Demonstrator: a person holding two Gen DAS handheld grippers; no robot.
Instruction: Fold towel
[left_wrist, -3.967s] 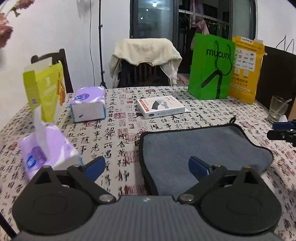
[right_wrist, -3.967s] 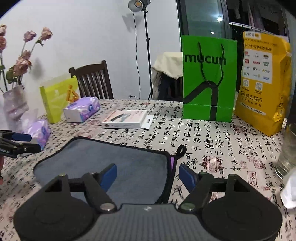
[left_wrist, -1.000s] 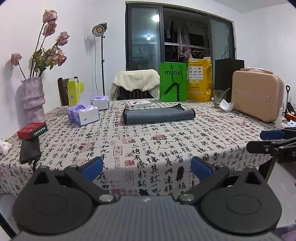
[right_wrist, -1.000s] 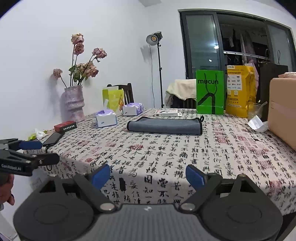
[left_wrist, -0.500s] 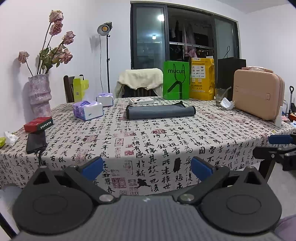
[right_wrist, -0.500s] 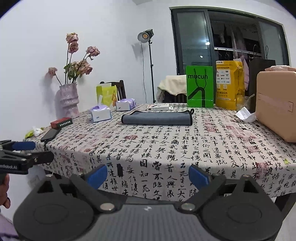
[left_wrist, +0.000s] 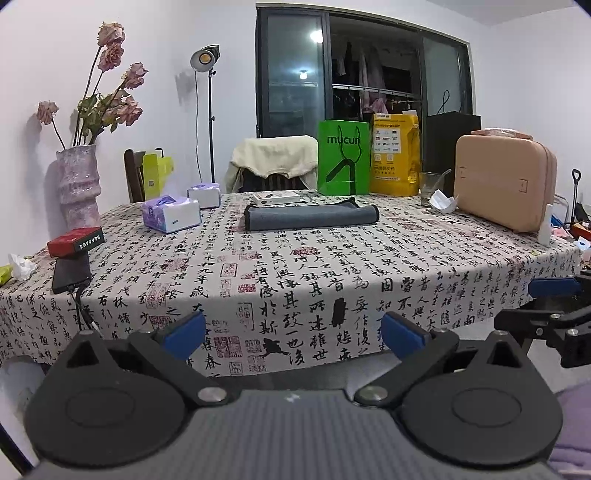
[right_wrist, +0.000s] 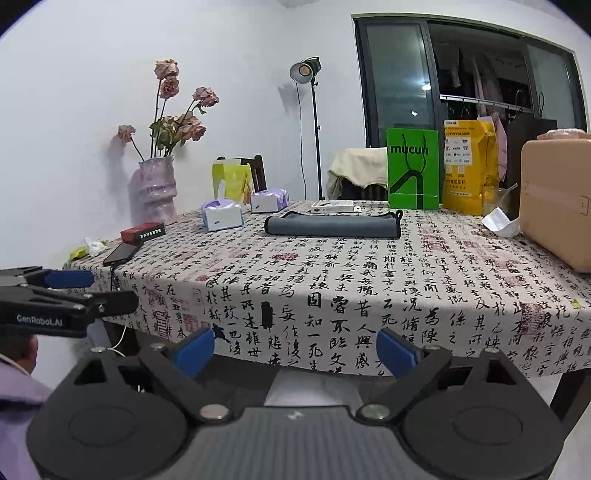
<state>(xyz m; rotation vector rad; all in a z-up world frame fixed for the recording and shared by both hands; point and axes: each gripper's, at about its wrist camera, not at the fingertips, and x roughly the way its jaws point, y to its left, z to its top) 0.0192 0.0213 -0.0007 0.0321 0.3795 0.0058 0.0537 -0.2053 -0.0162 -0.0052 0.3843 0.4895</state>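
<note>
Far across the table (left_wrist: 332, 280), folded towel (left_wrist: 311, 218), well apart from both empty, spread hand-held grippers (left_wrist: 293, 330) (right_wrist: 295, 350).

- The right hand-held gripper (left_wrist: 554, 302) is cut off by the right edge of the left wrist view, so only one blue pad shows there.
- The pink case (right_wrist: 557, 199) runs past the right edge of the right wrist view.
- The chair (left_wrist: 273, 162) is mostly hidden under a cream cloth (left_wrist: 275, 155).
- The print on the yellow bag (left_wrist: 395, 155) is too small to read.
</note>
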